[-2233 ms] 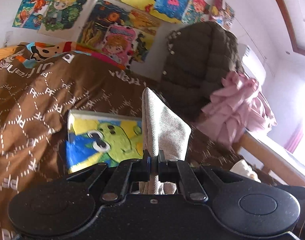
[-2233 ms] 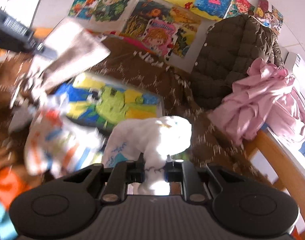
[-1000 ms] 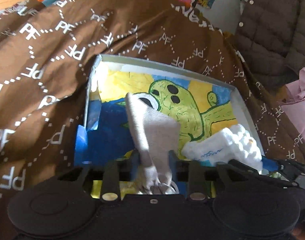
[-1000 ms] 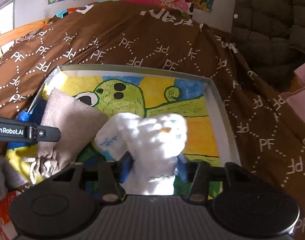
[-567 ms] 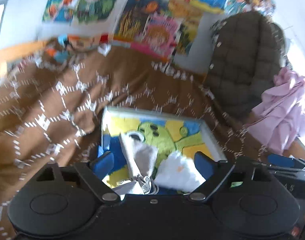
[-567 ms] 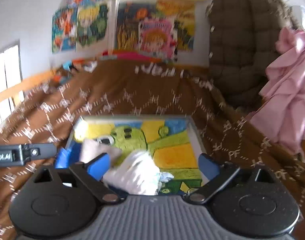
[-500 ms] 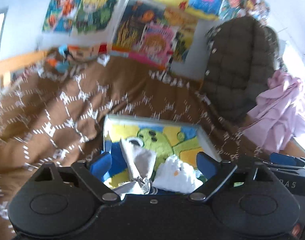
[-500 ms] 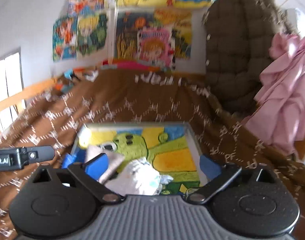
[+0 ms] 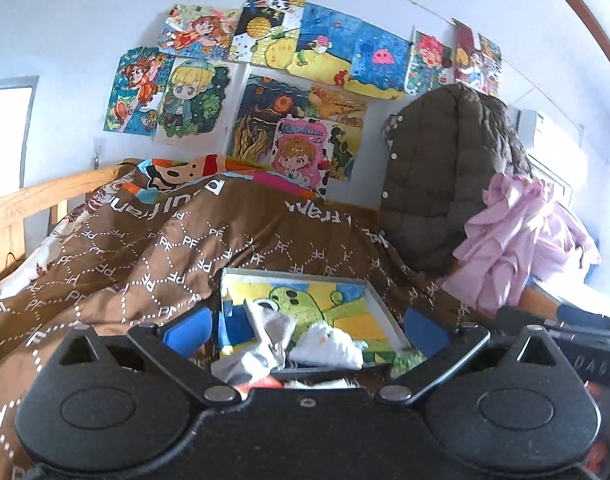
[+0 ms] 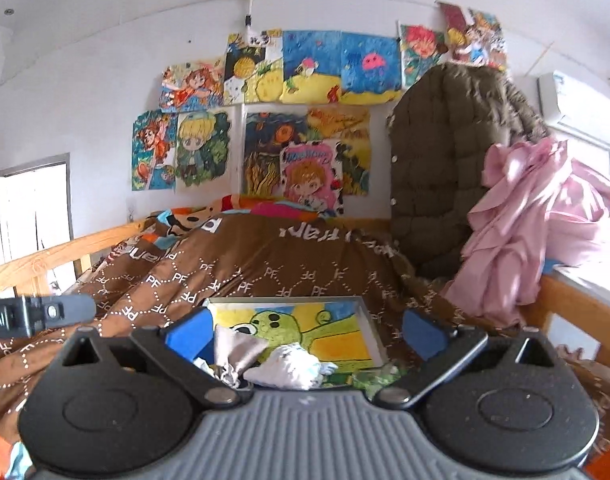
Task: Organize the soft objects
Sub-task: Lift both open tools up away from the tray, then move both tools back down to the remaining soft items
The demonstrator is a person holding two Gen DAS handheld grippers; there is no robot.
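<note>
A brown quilt printed with white letters (image 9: 233,248) carries a shallow tray with a green cartoon lining (image 9: 375,298), where a grey sock (image 9: 271,326) and white sock (image 9: 331,346) lie at six o'clock, below both wide-open, empty grippers, left (image 9: 307,326) and right (image 10: 305,330)

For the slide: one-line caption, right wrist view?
Open right claw above painted tray holding beige sock and white sock on brown quilt.

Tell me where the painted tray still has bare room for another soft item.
Free: the far and right part of the tray, over the yellow and green picture. Crowded: its near left corner, where the grey sock and white sock lie side by side.
</note>
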